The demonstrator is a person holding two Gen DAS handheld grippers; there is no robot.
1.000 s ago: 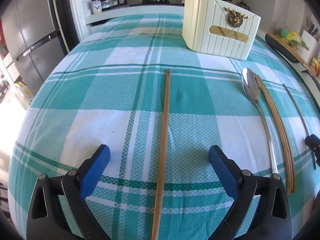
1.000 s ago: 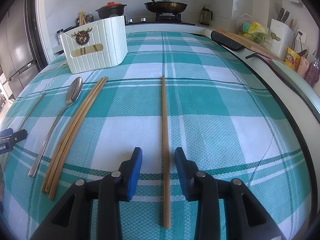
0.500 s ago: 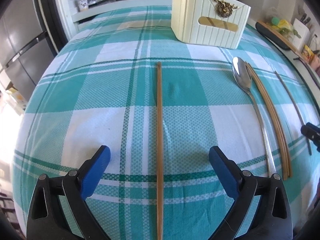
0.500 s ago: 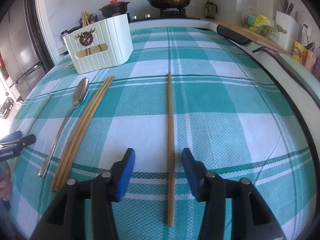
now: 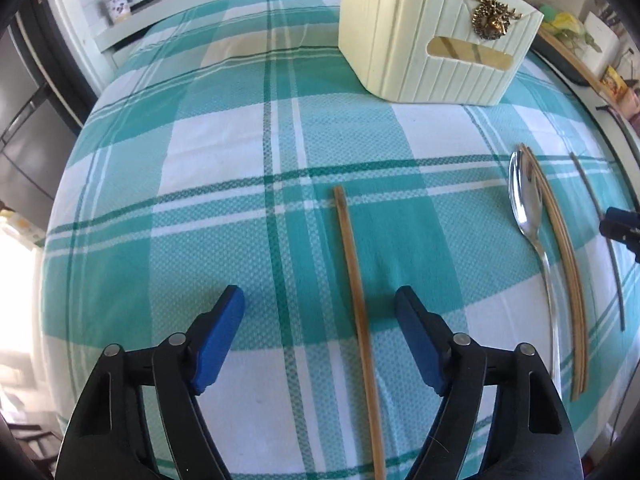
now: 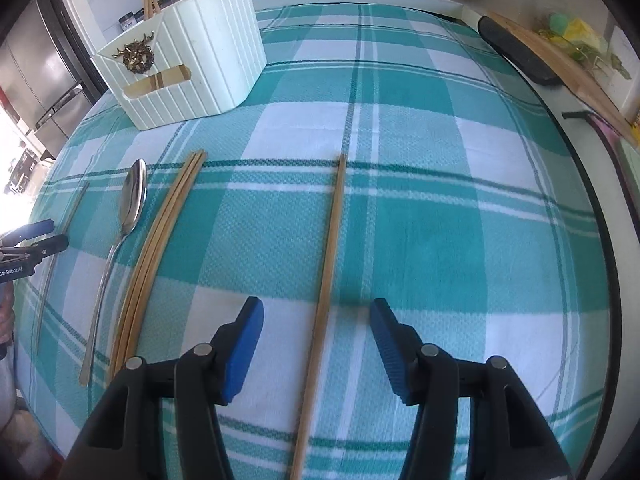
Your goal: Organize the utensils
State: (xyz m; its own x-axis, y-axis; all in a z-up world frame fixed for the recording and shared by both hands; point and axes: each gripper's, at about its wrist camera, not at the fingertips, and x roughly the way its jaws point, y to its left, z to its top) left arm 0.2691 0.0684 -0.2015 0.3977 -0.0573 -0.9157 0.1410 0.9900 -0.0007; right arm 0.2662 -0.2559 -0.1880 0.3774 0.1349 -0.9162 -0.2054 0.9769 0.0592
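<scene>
Jaws on my left gripper (image 5: 320,340) sit wide apart, holding nothing. A single chopstick (image 5: 356,300) lies on the checked cloth (image 5: 224,208) between the fingers, nearer the right pad (image 5: 416,344), touching neither. Left of it I see only bare cloth out to the table's left edge. To the right, well clear of the fingers: spoon (image 5: 532,232), then a chopstick bundle (image 5: 564,264) just beside it, then a thin dark stick (image 5: 612,264). Ahead and slightly right, past the chopstick's far tip, stands the cream utensil holder (image 5: 432,36), upright, with bare cloth between it and the tip.

Right gripper (image 6: 316,344) is also open, narrower than the left, empty. Another chopstick (image 6: 328,264) runs between its pads, roughly centred, contact not visible. Left of it: chopstick bundle (image 6: 160,248), spoon (image 6: 124,232), thin stick (image 6: 60,256), all parallel, with the left gripper's tips at the frame edge. To the right I have open cloth (image 6: 460,216) out to the table's dark rim (image 6: 592,208). Holder (image 6: 188,56) stands far ahead-left, chopsticks (image 6: 151,2) standing in it.
</scene>
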